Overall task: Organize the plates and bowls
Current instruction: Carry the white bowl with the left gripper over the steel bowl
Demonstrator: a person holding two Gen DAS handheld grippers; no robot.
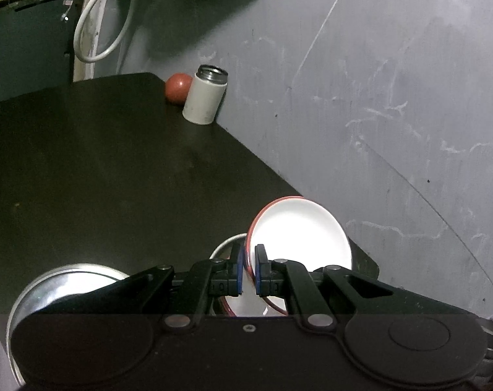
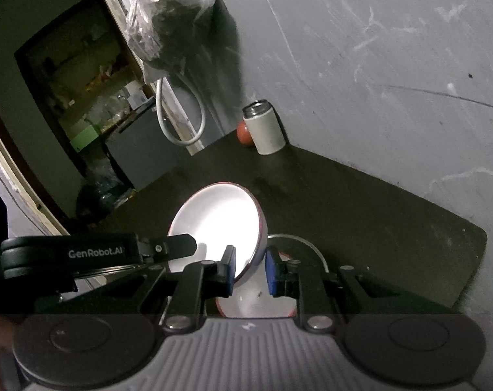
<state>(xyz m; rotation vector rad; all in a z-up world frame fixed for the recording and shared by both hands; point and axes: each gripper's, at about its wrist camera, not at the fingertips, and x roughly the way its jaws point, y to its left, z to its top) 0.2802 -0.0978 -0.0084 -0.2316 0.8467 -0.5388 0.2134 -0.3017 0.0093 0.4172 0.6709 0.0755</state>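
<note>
My left gripper point(image 1: 248, 268) has its jaws clamped on the rim of a red-rimmed white bowl point(image 1: 300, 234), which stands tilted on edge above the near right corner of the dark worktop point(image 1: 116, 163). From my right wrist camera I see the same bowl point(image 2: 223, 218); the right gripper point(image 2: 250, 268) straddles its lower rim, but its jaws stand spread, the blue pads apart from the bowl's wall, so it is not gripping.

Just under the bowl lies another white dish with a red rim point(image 2: 256, 296), resting on a white plate point(image 1: 225, 244). Left of the bowl, near my left gripper, sits a steel bowl point(image 1: 67, 286).

At the far corner of the worktop, well apart from the bowl, a white flask point(image 1: 205, 99) with an open metal mouth stands against the grey wall point(image 1: 376, 97), a red ball point(image 1: 178, 88) touching its left side.

The left gripper's body, seen in my right view, reads "GenRobot.AI".
</note>
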